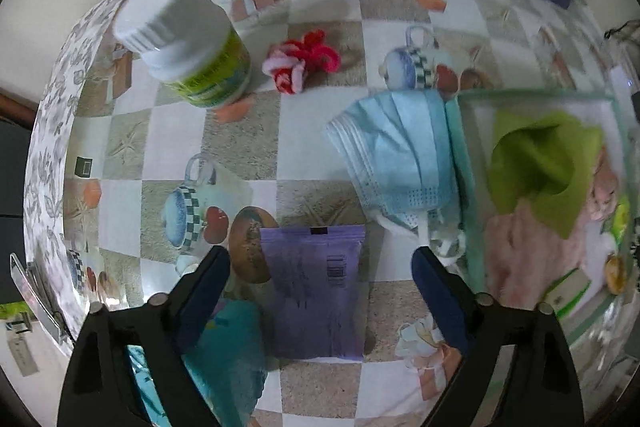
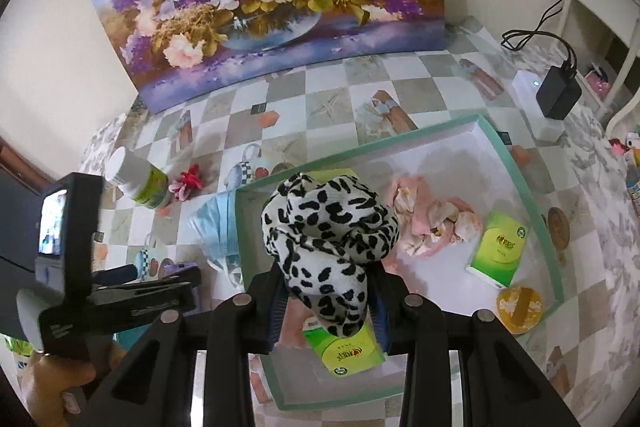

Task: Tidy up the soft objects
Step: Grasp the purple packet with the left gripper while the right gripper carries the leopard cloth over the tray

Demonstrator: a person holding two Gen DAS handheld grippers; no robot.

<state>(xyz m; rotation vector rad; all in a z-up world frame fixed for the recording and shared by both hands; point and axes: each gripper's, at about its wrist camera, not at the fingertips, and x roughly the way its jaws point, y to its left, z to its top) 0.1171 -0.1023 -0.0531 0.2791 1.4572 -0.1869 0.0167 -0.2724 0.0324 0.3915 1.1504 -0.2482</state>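
Here the left hand-held gripper (image 1: 320, 259) points down at the checkered tabletop (image 1: 240, 143), its jaws spread wide on either side of a flat purple plastic packet (image 1: 316, 291) without touching it. The right hand-held gripper (image 2: 328, 291) pinches a rolled black-and-white spotted cloth (image 2: 328, 227) above the green-rimmed white tray (image 2: 520, 179), where a crumpled pink cloth (image 2: 432, 219) lies. A pale blue face mask (image 1: 396, 155) rests against the tray's outer wall.
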